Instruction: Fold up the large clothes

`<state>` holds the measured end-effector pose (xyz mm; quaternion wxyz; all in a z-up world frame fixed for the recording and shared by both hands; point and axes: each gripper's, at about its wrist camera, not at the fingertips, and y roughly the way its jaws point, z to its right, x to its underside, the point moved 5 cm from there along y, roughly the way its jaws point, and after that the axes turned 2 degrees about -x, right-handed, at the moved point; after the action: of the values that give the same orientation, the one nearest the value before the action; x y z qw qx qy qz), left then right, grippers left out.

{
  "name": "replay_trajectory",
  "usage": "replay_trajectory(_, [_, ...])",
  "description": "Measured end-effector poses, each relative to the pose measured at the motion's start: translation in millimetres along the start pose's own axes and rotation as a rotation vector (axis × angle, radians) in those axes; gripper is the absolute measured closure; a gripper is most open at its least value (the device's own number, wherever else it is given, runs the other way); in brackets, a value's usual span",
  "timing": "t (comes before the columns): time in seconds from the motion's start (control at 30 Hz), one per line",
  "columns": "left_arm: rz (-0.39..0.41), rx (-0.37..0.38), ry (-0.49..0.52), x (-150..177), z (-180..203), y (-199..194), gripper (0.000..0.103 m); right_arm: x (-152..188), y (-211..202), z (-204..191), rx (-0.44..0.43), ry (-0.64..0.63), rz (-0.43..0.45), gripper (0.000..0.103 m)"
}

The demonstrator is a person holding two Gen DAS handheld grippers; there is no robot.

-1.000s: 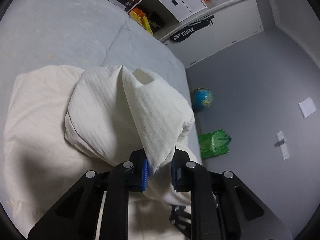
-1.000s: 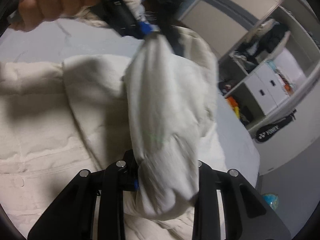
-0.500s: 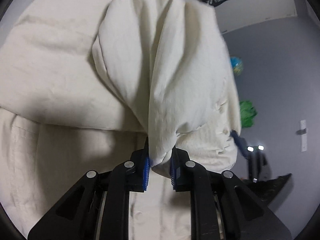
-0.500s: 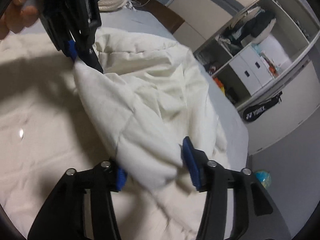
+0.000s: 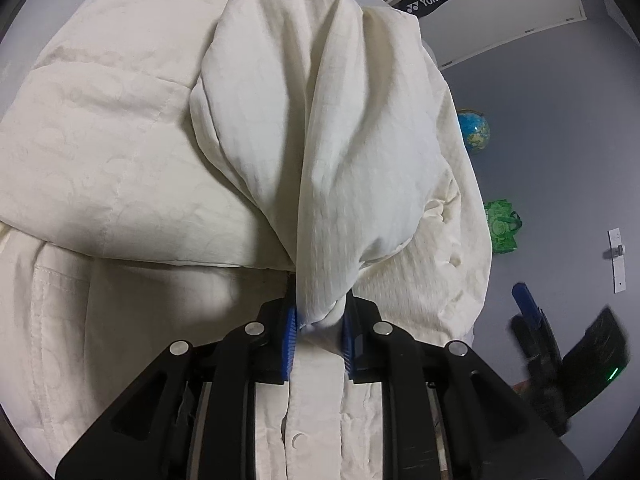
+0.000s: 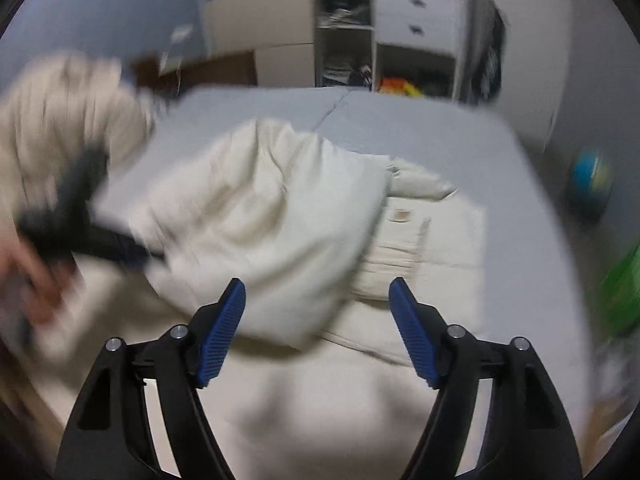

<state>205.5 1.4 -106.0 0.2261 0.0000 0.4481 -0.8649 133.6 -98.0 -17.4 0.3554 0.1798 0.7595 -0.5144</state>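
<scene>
Grey bed (image 6: 420,128) under a cream quilted jacket (image 5: 120,168), spread flat, snap placket showing. Your left gripper (image 5: 319,338) is clamped on a bunched fold of it, lifted and draping over the body. Your right gripper (image 6: 316,332) hangs above the jacket, jaws wide apart, nothing between. Right view blurred.

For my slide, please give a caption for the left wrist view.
Left tool pinches a bunched fold of the cream jacket.
</scene>
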Motion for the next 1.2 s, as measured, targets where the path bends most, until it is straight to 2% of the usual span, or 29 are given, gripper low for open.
replay_trajectory(0.13, [0.001, -0.005, 0.007, 0.2, 0.4, -1.8, 0.085, -1.3, 29.5, -4.3, -0.135, 0.310, -0.072, 0.032])
replay_trajectory(0.17, [0.001, -0.005, 0.007, -1.1, 2.8, -4.1, 0.085, 1.4, 33.9, -9.0, -0.158, 0.335, -0.080, 0.032])
replay_trajectory(0.27, [0.010, -0.018, 0.023, 0.9, 11.2, -16.6, 0.081, 14.2, 59.1, -21.7, -0.146, 0.374, -0.129, 0.032])
replay_trajectory(0.33, [0.027, -0.043, 0.034, -2.8, 15.6, -25.3, 0.072, 19.2, 71.4, -23.2, -0.126, 0.401, -0.146, 0.032])
replay_trajectory(0.37, [0.037, -0.054, 0.031, -3.7, 14.8, -27.3, 0.063, 23.5, 73.9, -23.6, -0.121, 0.410, -0.144, 0.033])
replay_trajectory(0.43, [0.069, -0.093, 0.025, -6.1, 11.6, -33.3, 0.048, 28.7, 79.0, -23.4, -0.130, 0.428, -0.133, 0.047])
replay_trajectory(0.47, [0.082, -0.109, 0.025, -7.4, 10.8, -35.6, 0.040, 31.3, 83.0, -22.0, -0.122, 0.434, -0.135, 0.073])
replay_trajectory(0.5, [0.095, -0.123, 0.024, -9.5, 10.0, -37.4, 0.038, 34.8, 86.4, -19.0, -0.120, 0.447, -0.139, 0.087])
replay_trajectory(0.53, [0.107, -0.129, 0.027, -12.1, 9.8, -38.6, 0.038, 34.9, 91.4, -13.8, -0.154, 0.476, -0.132, 0.089])
replay_trajectory(0.57, [0.119, -0.130, 0.037, -15.5, 10.9, -39.6, 0.038, 37.4, 92.3, -11.1, -0.178, 0.495, -0.122, 0.095])
replay_trajectory(0.63, [0.135, -0.095, 0.058, -21.6, 15.4, -39.2, 0.044, 38.3, 88.8, -6.5, -0.211, 0.524, -0.097, 0.098])
replay_trajectory(0.7, [0.123, -0.056, 0.087, -26.0, 21.0, -37.6, 0.074, 34.5, 83.6, -5.4, -0.240, 0.542, -0.066, 0.099])
replay_trajectory(0.77, [0.133, -0.005, 0.097, -28.7, 25.9, -41.5, 0.086, 21.0, 68.6, -5.8, -0.323, 0.576, 0.024, 0.099])
replay_trajectory(0.8, [0.150, 0.043, 0.089, -29.5, 29.8, -47.9, 0.086, 13.1, 58.3, -4.2, -0.357, 0.592, 0.076, 0.099])
replay_trajectory(0.9, [0.235, 0.260, 0.088, -35.7, 50.6, -76.8, 0.087, -15.4, 29.8, 5.5, -0.499, 0.669, 0.280, 0.099])
replay_trajectory(0.97, [0.272, 0.340, 0.090, -38.9, 57.4, -88.2, 0.086, -24.0, 27.4, 16.5, -0.549, 0.719, 0.348, 0.099])
replay_trajectory(1.03, [0.254, 0.335, 0.072, -38.8, 54.9, -83.5, 0.086, -16.9, 40.1, 26.2, -0.572, 0.783, 0.342, 0.099])
replay_trajectory(1.13, [0.154, 0.187, 0.068, -30.8, 38.1, -58.6, 0.086, 17.0, 68.0, 32.7, -0.459, 0.818, 0.181, 0.099])
replay_trajectory(1.2, [0.103, 0.133, 0.062, -25.1, 32.0, -47.9, 0.086, 36.9, 72.8, 34.4, -0.411, 0.818, 0.105, 0.098])
